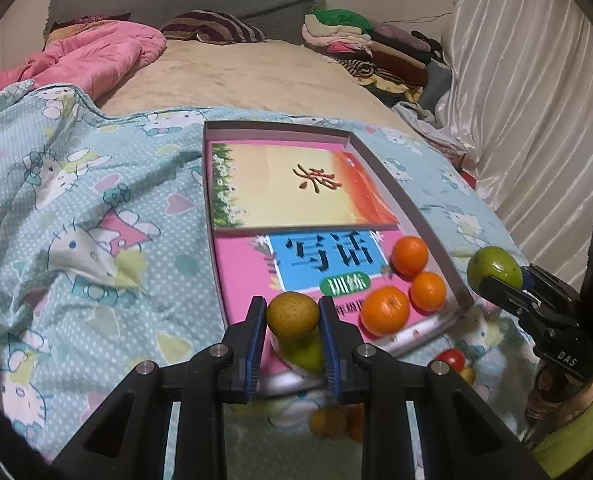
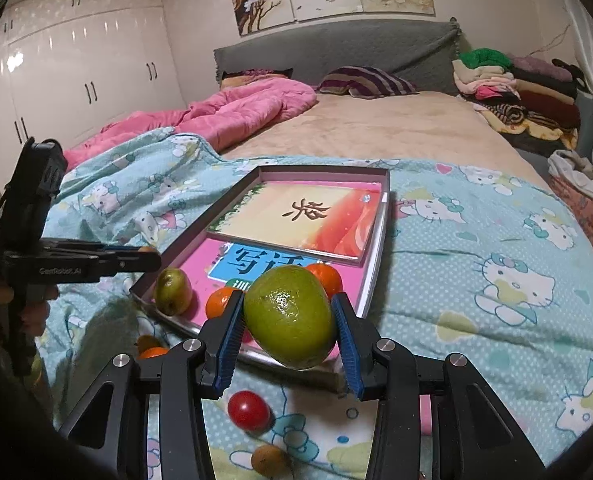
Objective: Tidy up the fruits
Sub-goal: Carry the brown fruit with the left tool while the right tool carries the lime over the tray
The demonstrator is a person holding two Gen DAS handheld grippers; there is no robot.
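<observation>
A shallow grey box with books inside lies on the bed; three oranges rest in its near right corner. My left gripper is shut on a small brownish-green fruit, held above the box's near edge. A green fruit lies in the box just below it, and it also shows in the right wrist view. My right gripper is shut on a large green fruit, held over the box's near right corner. It also shows in the left wrist view.
Loose on the Hello Kitty blanket before the box lie a red tomato, a brownish fruit and small oranges. A pink quilt and folded clothes lie farther back.
</observation>
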